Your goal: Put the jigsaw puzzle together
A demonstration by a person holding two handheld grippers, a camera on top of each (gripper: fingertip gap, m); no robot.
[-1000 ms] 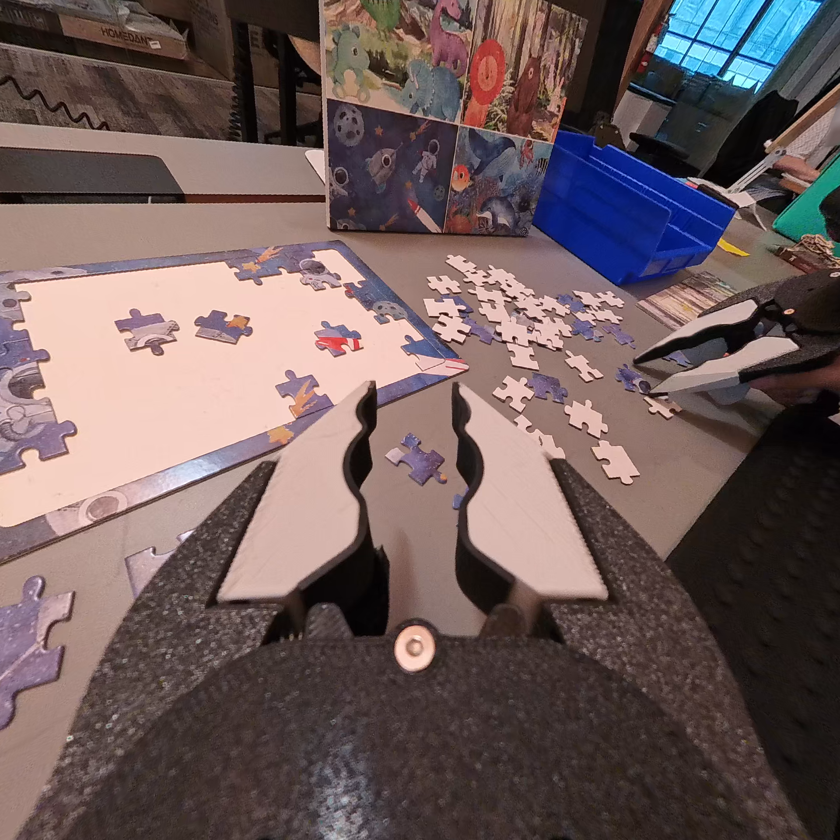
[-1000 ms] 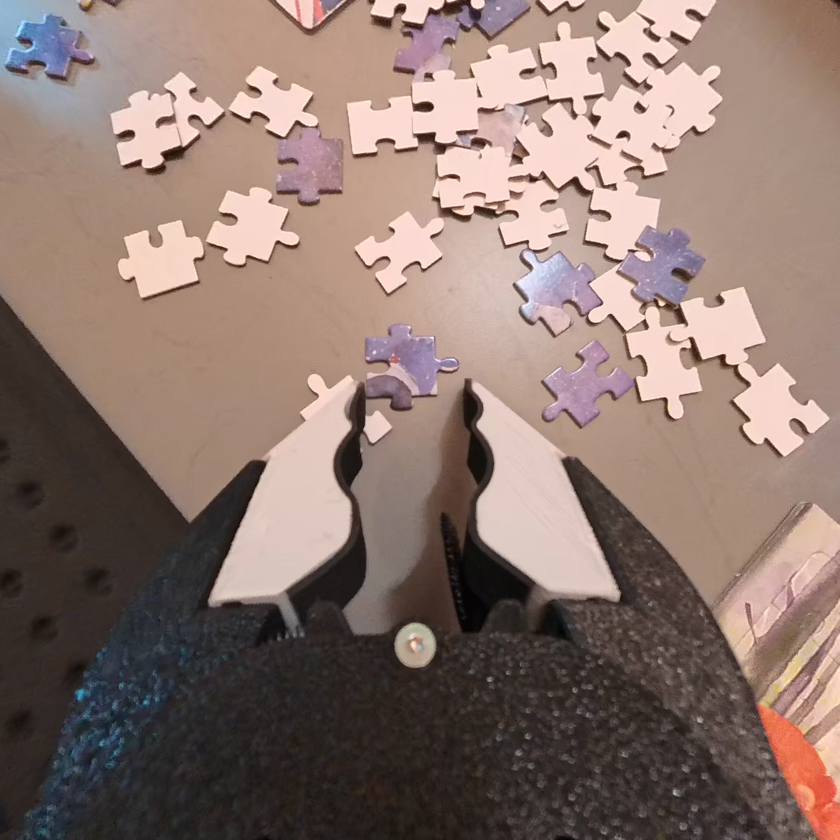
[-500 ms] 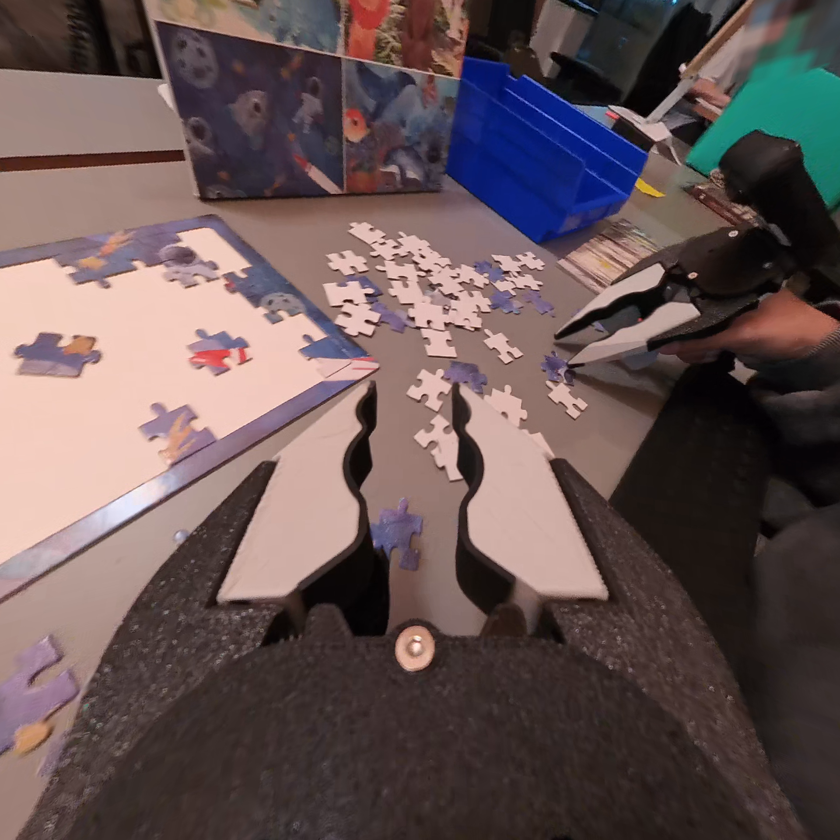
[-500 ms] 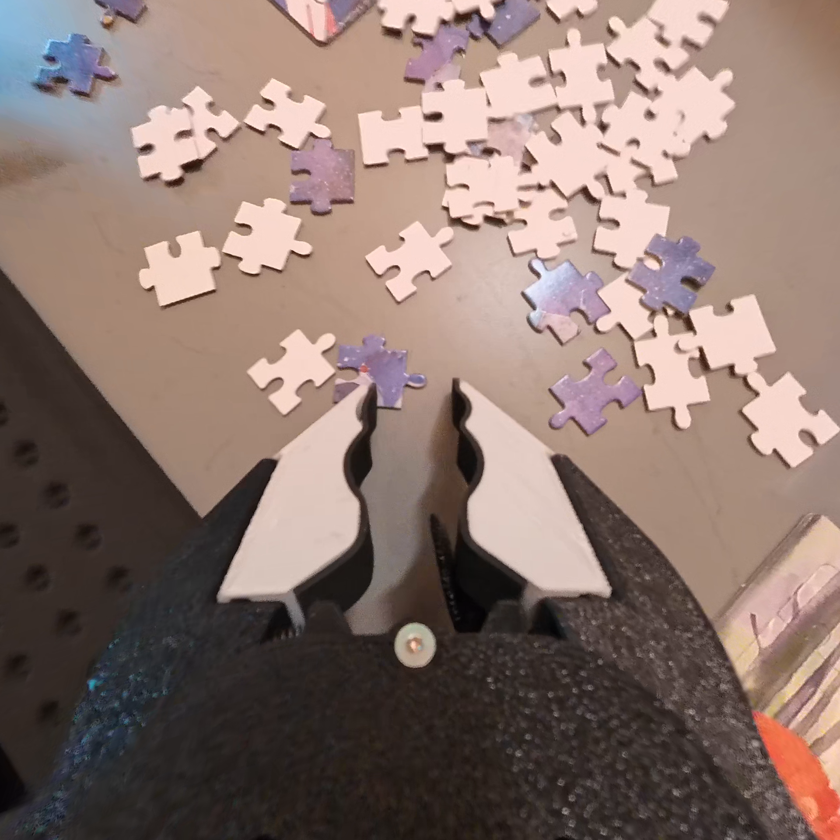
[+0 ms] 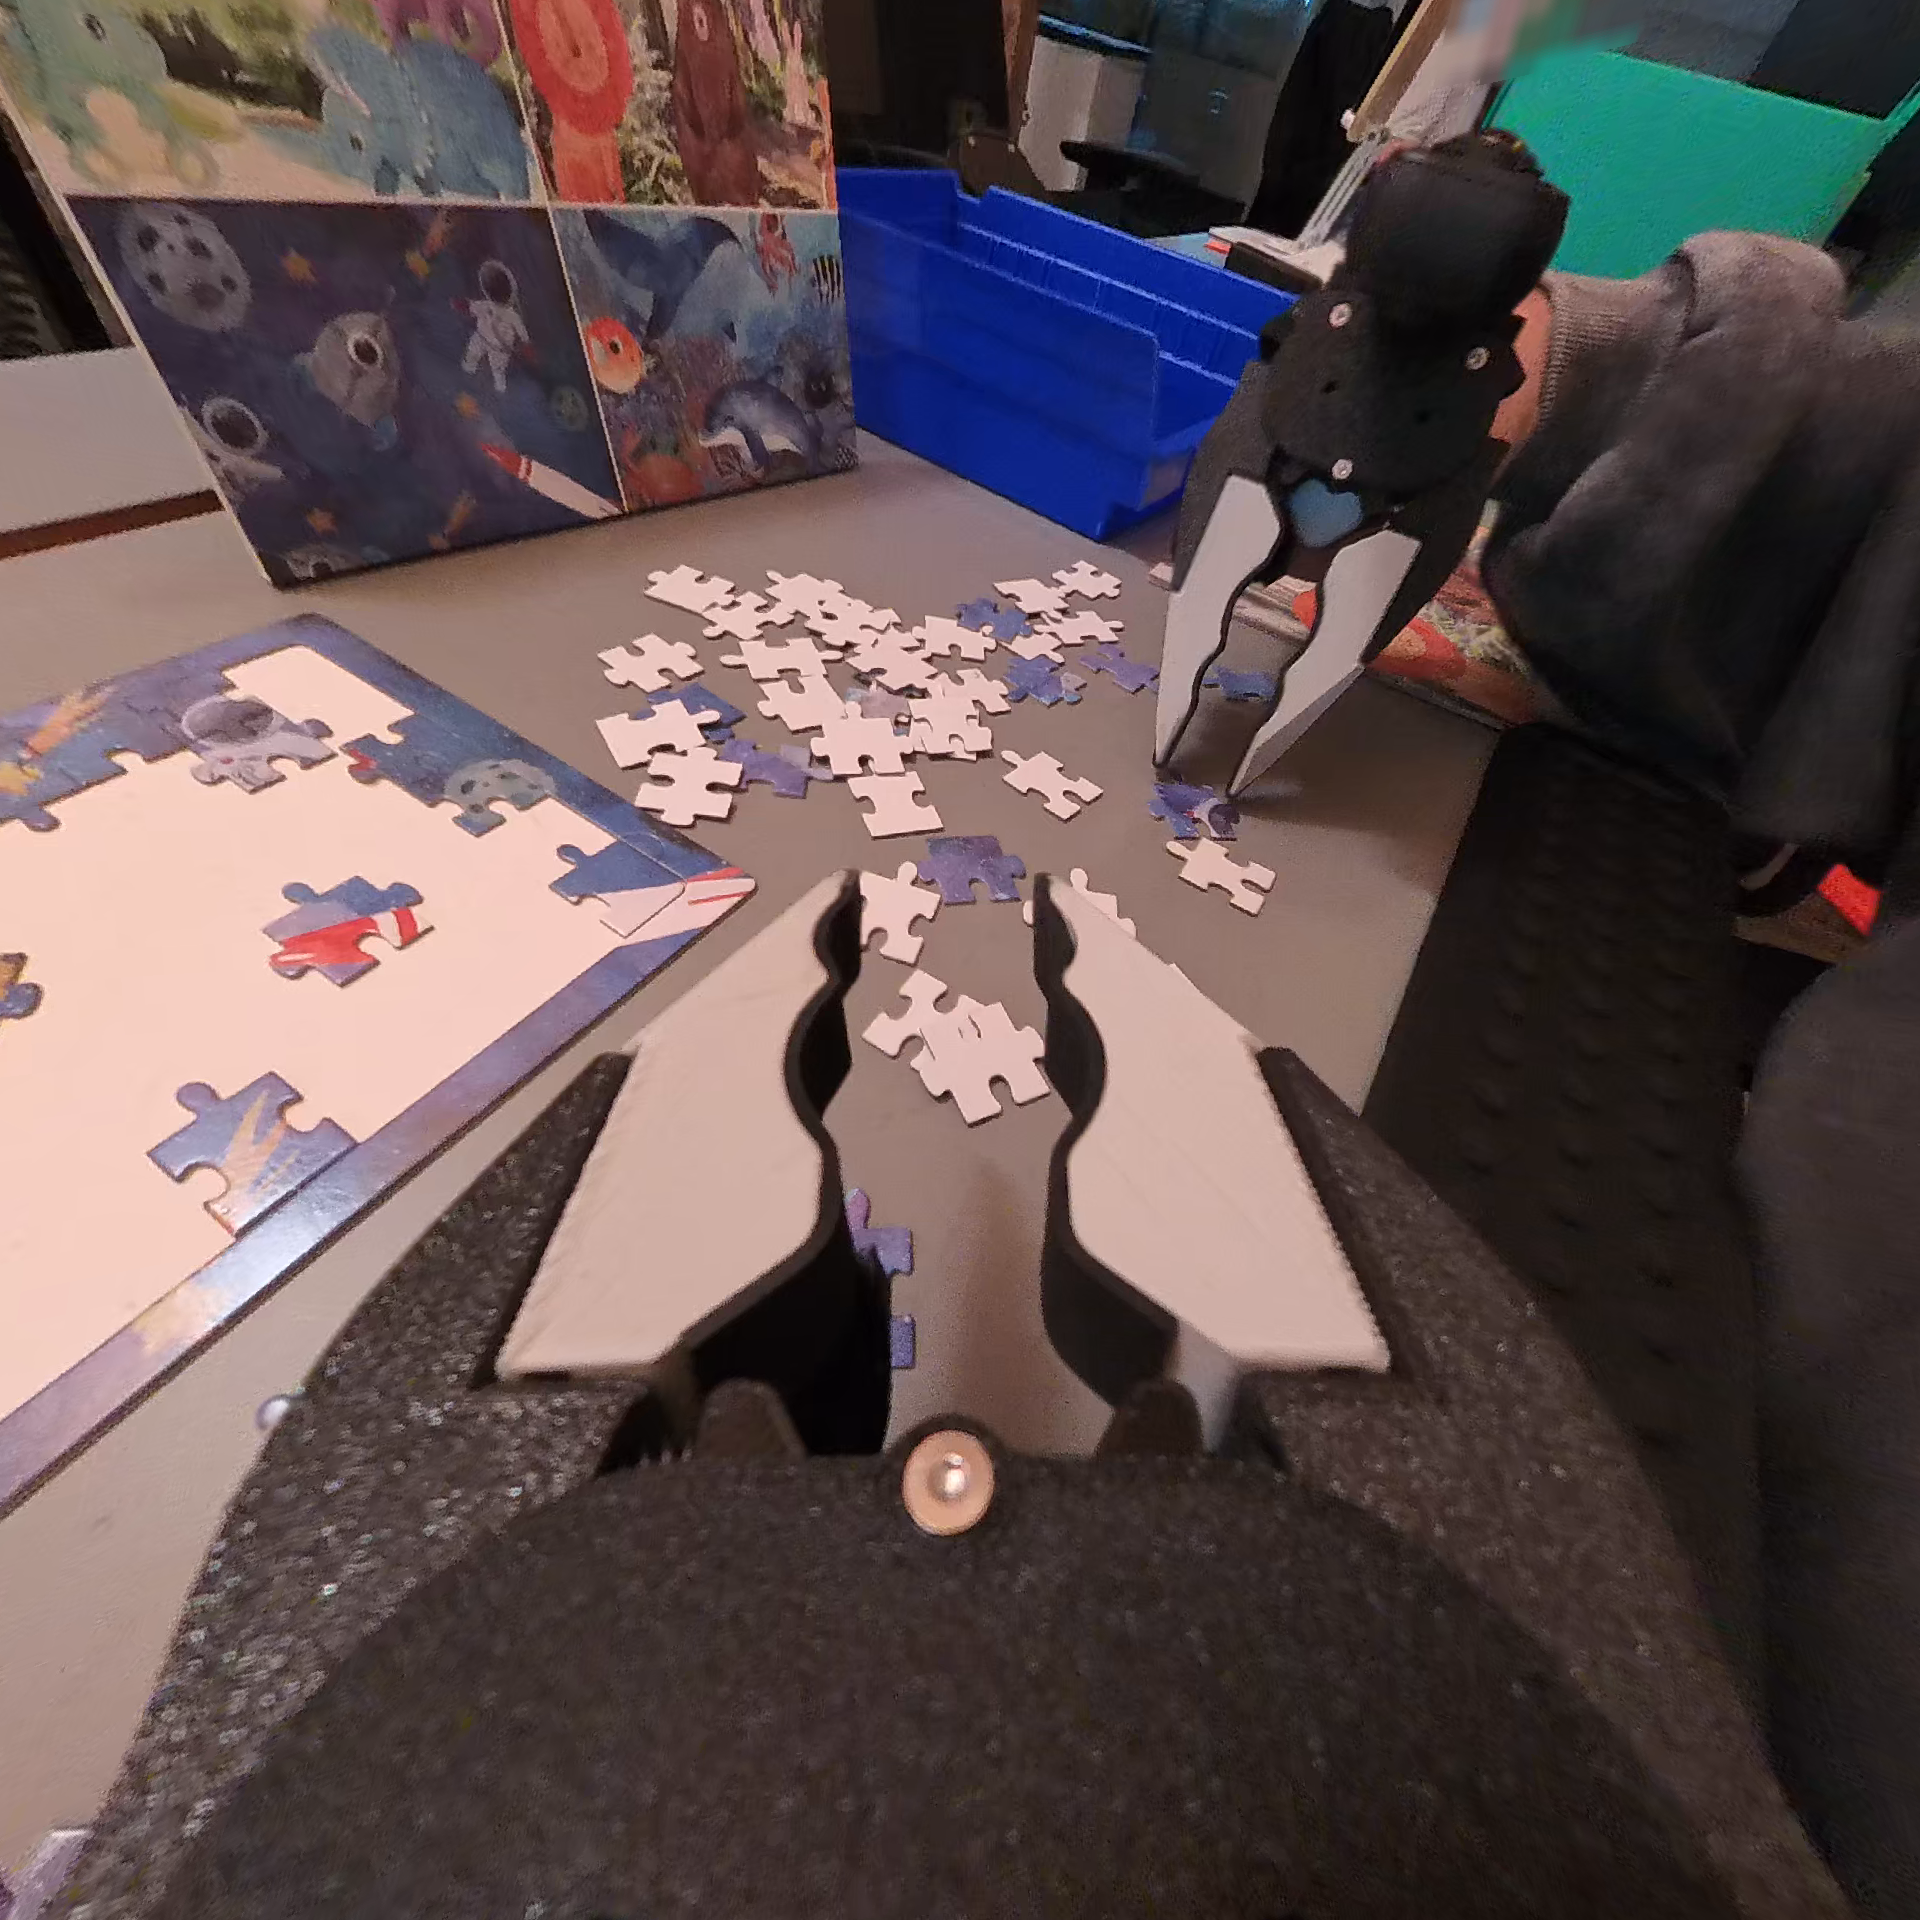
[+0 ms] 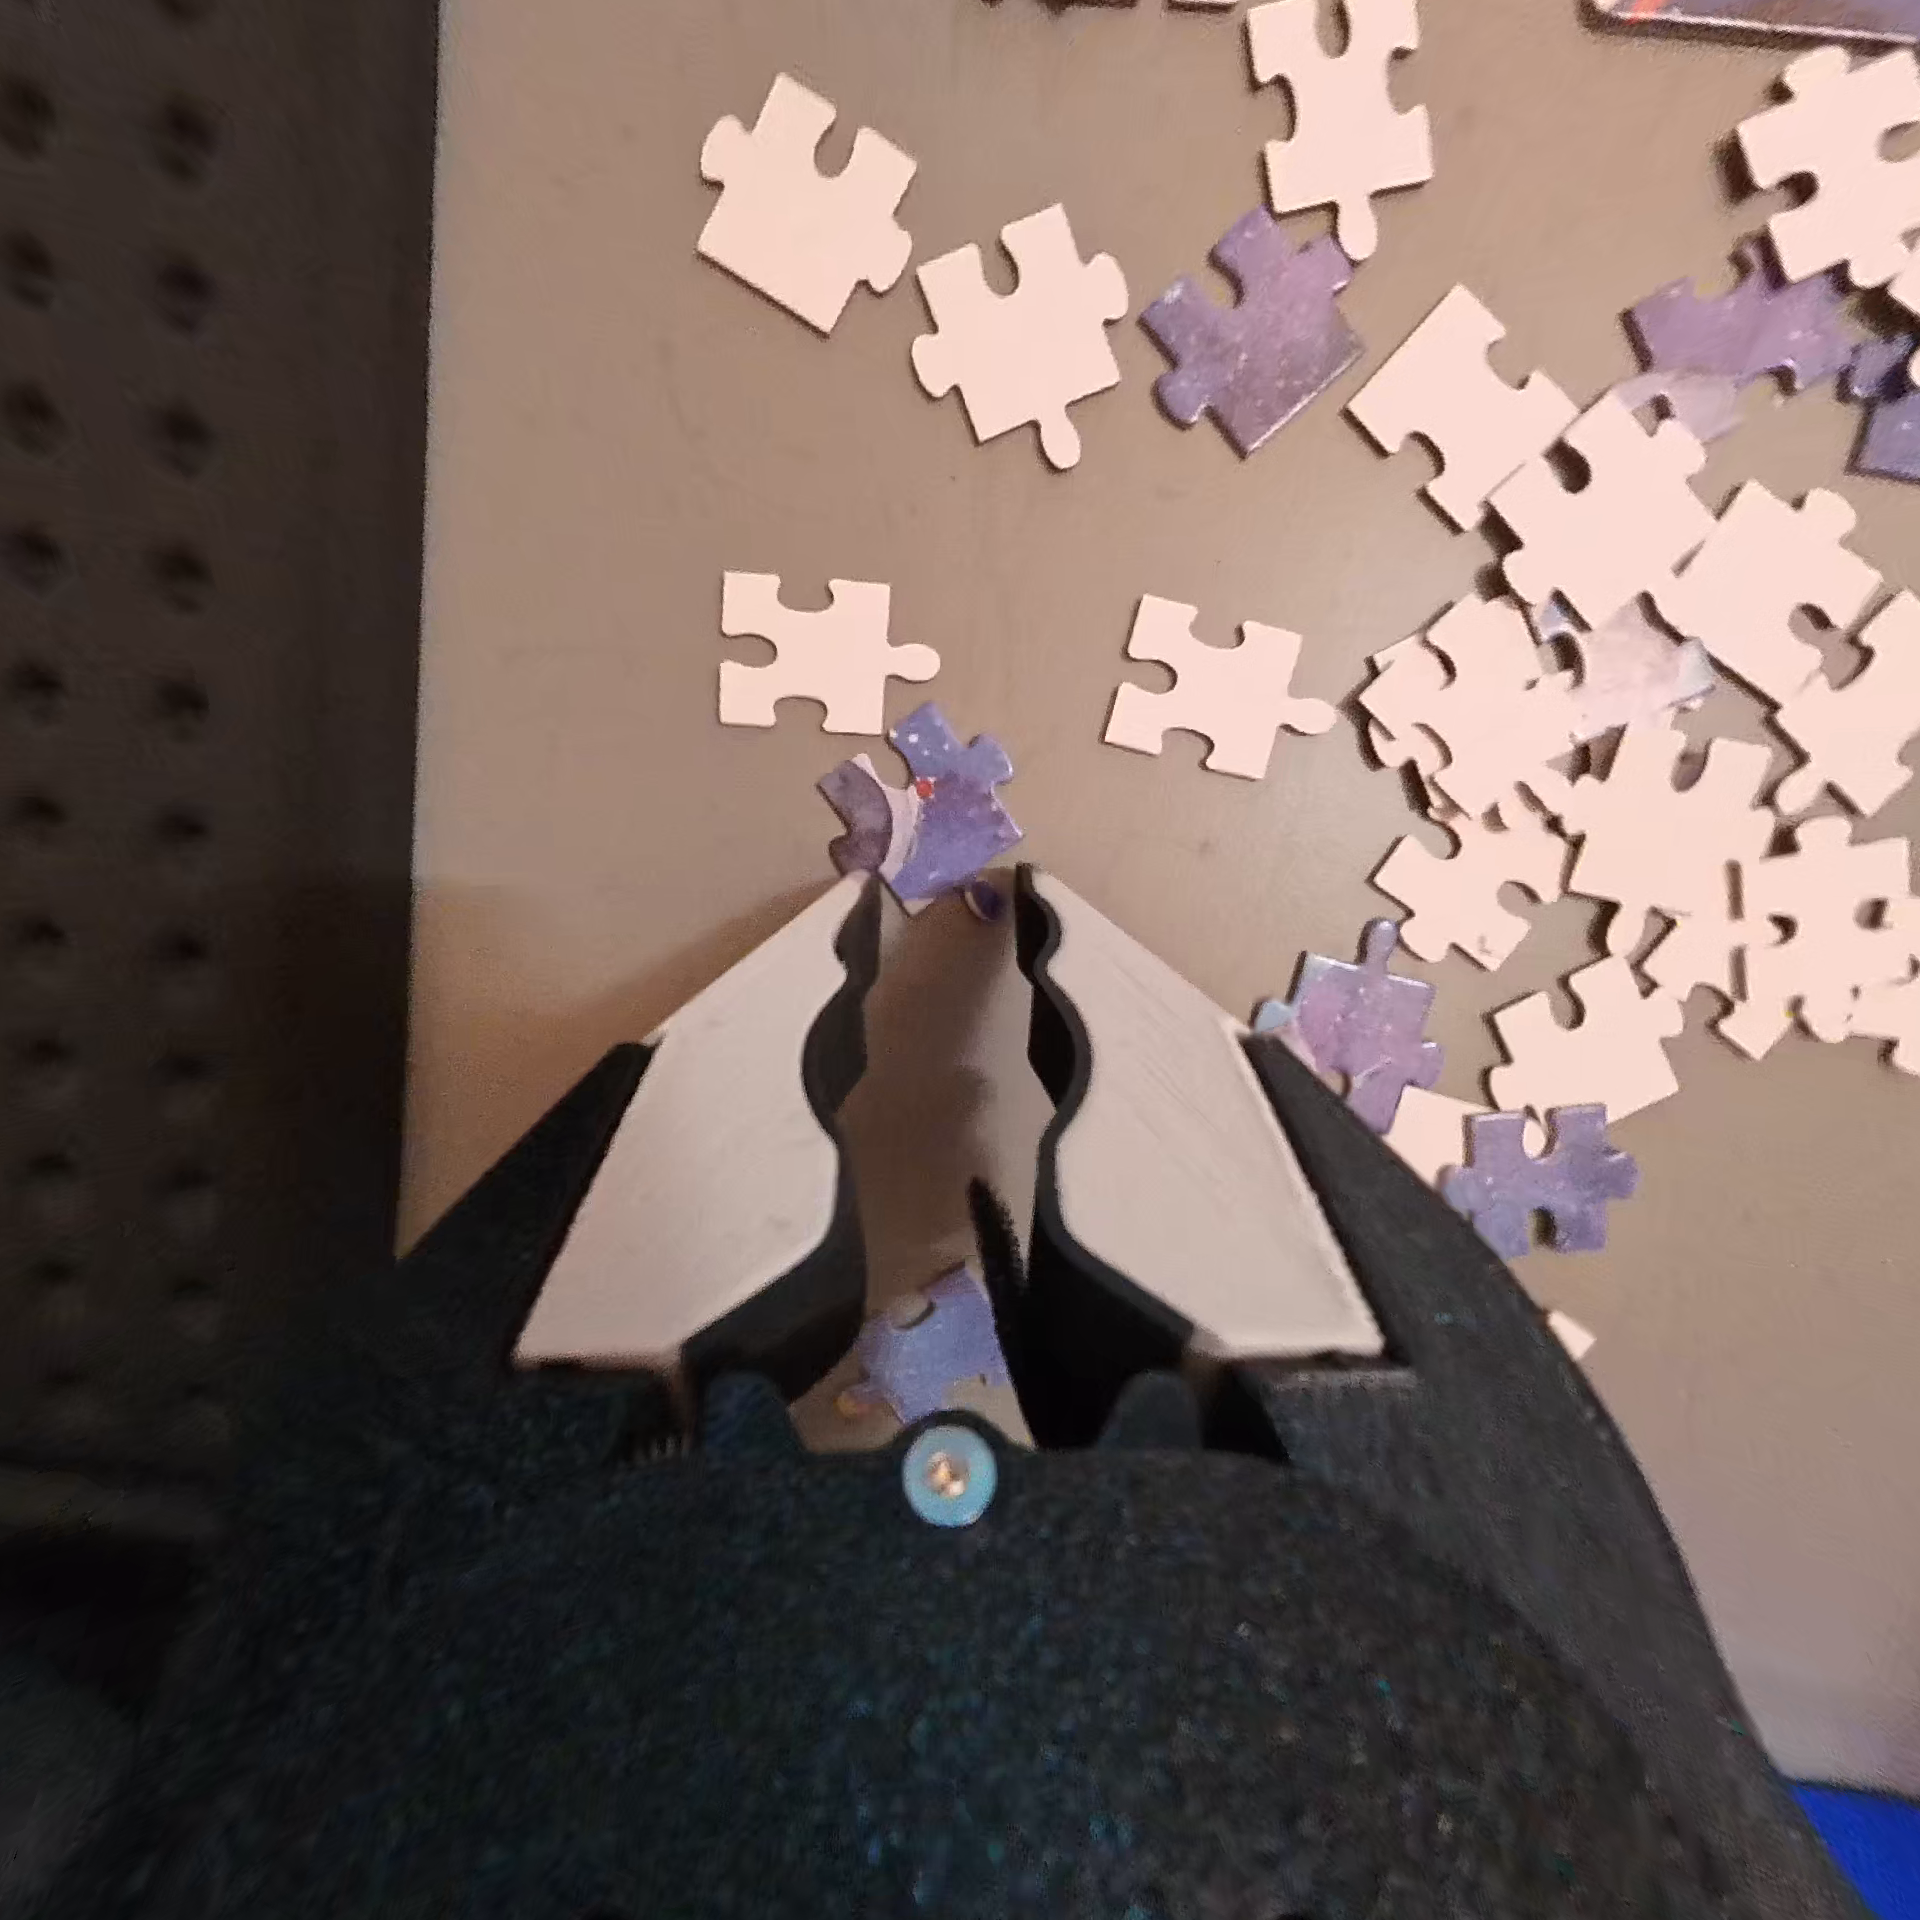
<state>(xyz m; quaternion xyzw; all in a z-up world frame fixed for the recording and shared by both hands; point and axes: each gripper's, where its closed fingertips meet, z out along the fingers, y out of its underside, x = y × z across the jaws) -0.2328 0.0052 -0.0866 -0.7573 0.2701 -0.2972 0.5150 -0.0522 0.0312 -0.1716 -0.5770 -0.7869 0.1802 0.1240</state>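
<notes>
Right wrist view: right gripper (image 6: pixel 945 883) pointed down at bench (image 6: pixel 582 499), jaws parted, tips astride a purple puzzle piece (image 6: pixel 925 805) near bench's edge; piece not pinched, one corner seemingly tipped up against left fingertip. White face-down piece (image 6: pixel 816 665) just beyond it. Heap of loose pieces (image 6: pixel 1662 727), mostly face down, toward the right. Black perforated mat (image 6: pixel 197 520) along bench edge.

Left wrist view: left gripper (image 5: pixel 945 914) released, jaws wide, nothing between pads, hovering over two white pieces (image 5: pixel 961 1044) near bench's front edge. Puzzle board (image 5: pixel 260 935) at left side of bench, border partly filled, a few pieces loose on its white middle. Picture box (image 5: pixel 447 260) upright at back. Blue bin (image 5: pixel 1029 353) beside box. Right gripper (image 5: pixel 1205 774) seen upright, tips down at the purple piece (image 5: pixel 1195 808).
</notes>
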